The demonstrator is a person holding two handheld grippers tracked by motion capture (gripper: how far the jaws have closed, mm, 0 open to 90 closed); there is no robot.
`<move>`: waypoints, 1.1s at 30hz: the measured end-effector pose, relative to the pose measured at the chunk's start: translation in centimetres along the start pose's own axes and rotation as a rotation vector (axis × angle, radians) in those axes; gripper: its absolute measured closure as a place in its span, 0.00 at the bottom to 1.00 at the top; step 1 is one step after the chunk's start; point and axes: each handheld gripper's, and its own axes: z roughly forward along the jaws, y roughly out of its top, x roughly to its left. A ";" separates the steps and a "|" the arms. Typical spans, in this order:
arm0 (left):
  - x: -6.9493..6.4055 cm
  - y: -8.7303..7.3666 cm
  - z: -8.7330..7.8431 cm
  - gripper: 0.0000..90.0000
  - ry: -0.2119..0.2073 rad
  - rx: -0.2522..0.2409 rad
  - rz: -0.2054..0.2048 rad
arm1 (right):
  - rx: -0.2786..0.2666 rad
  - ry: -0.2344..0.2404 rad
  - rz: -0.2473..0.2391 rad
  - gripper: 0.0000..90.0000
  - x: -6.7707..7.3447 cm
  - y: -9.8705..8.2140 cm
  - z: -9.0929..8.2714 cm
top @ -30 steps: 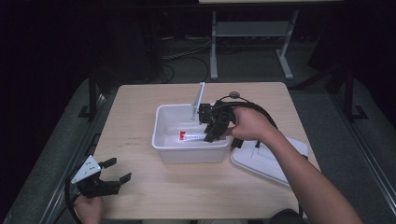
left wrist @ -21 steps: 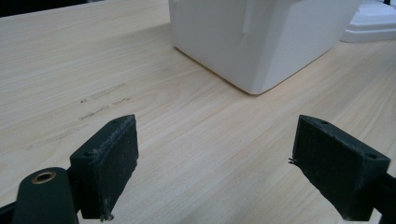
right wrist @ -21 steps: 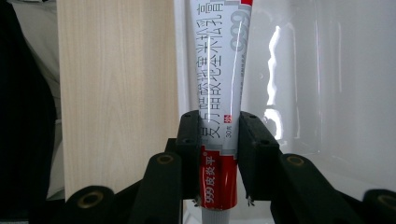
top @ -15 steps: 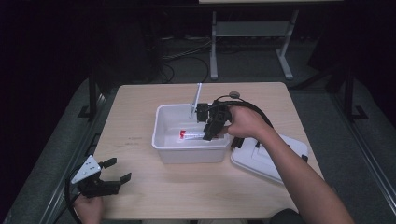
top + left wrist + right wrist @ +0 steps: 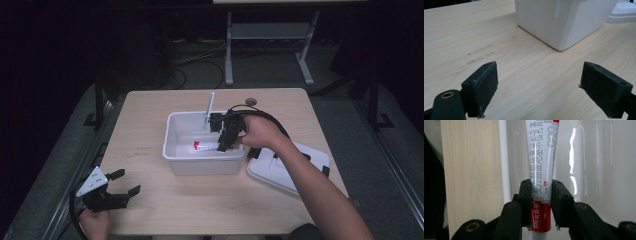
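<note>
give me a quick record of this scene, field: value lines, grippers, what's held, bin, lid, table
left gripper: open, holding nothing, resting near the table's front left corner
right gripper: shut on the tube, reaching inside the bin
tube: white with a red band and printed text, clamped between the jaws near its red end
bin: white, open-topped, near the table's middle
lid: white, lying flat to the right of the bin
table: light wood

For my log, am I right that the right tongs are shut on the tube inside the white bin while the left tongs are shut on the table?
Not quite: the left tongs are open, per the left gripper view. The right tongs do grip the tube in the bin.
</note>
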 end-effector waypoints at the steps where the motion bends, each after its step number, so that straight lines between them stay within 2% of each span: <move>1: 0.0 0.0 0.0 0.15 0.000 0.001 0.000 | 0.004 0.000 -0.002 0.79 -0.1 0.0 0.2; 19: 0.1 -0.1 -0.2 0.15 0.002 -0.004 -0.003 | 0.031 0.022 0.009 0.79 -0.7 0.2 2.1; 33: 0.1 -0.1 -0.1 0.15 0.001 -0.003 -0.003 | 0.029 0.038 0.015 0.79 -1.0 -0.2 3.2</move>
